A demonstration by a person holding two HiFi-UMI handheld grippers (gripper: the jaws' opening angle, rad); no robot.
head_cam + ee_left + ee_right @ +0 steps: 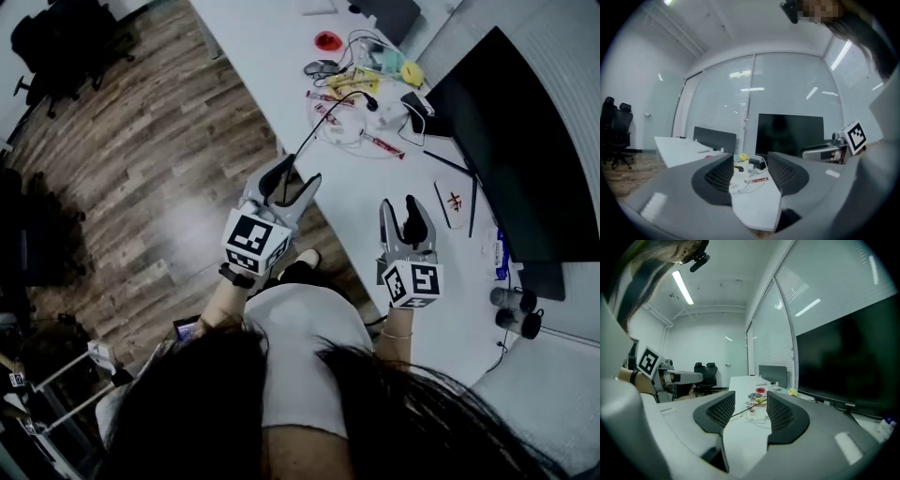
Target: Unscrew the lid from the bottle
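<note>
Bottle and lid cannot be picked out with certainty among the clutter point(361, 112) on the white desk point(272, 56). Left gripper point(295, 178) and right gripper point(400, 208) hover by the desk's near edge, jaws spread, nothing between them. Step in hand: probably the approach. Next, one gripper must steady the bottle while the other closes on its lid.

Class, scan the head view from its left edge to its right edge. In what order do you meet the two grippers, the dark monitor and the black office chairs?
black office chairs → left gripper → right gripper → dark monitor
</note>
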